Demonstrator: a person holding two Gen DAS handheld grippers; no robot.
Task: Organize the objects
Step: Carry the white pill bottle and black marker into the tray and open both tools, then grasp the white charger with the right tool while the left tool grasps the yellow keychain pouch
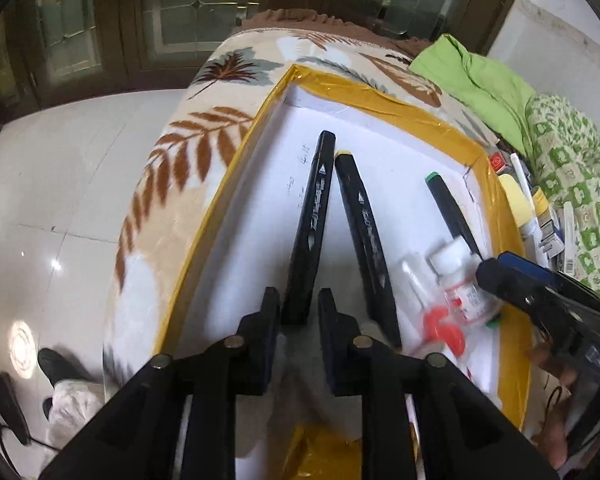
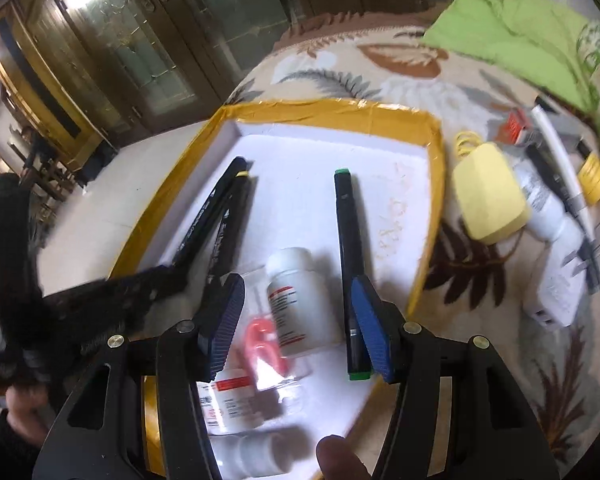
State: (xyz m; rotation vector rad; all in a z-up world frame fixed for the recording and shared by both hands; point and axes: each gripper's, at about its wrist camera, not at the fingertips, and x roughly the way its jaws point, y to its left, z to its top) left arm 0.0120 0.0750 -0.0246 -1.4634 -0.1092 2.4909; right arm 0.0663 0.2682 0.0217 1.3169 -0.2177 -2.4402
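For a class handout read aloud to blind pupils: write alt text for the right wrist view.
The right gripper hangs open over a yellow-rimmed white tray, above a white pill bottle and beside a green-capped black marker. Two more black markers lie to the left, by the left gripper.

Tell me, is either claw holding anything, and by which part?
The left gripper has the near end of a black marker between its fingers; a firm pinch cannot be confirmed. The right gripper holds nothing.

Black markers (image 1: 312,224), white bottle (image 2: 300,296) flat in yellow-rimmed tray (image 2: 428,216).
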